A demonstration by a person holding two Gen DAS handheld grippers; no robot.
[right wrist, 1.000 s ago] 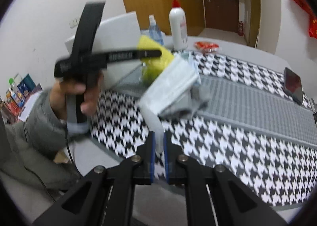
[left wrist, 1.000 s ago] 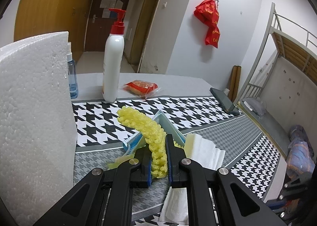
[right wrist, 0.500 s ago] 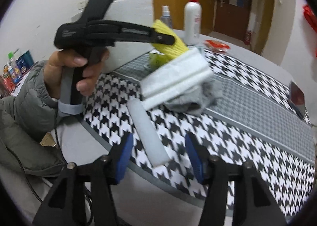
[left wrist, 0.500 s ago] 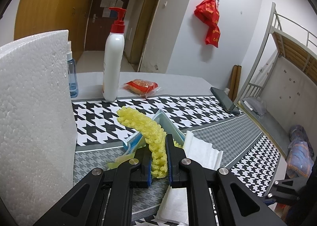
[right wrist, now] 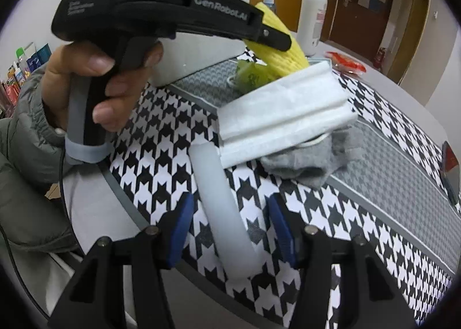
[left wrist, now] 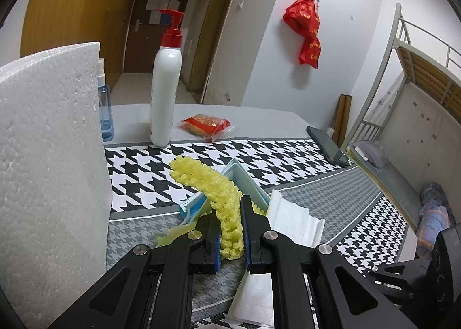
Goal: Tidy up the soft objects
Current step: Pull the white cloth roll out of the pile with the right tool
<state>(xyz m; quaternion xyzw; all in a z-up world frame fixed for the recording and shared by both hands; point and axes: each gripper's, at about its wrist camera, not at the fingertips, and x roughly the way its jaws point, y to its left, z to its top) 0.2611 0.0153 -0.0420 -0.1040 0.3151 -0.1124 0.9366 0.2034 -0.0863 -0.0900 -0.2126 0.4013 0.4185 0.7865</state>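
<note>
Right wrist view, nearest first: the right tool (right wrist: pixel 229 226) stands spread apart around a pale translucent foam strip (right wrist: pixel 222 205) lying loose on the houndstooth-patterned worktop (right wrist: pixel 360 228), touching neither pad. Beyond it a folded white pleated cloth (right wrist: pixel 285 113) rests on a crumpled grey fabric (right wrist: pixel 314 162). Farther on, the left tool (left wrist: pixel 230 231) is clamped on a knobbly yellow foam net (left wrist: pixel 216 185). I judge sorting partly done: a pile exists, while the strip and net remain unplaced.
</note>
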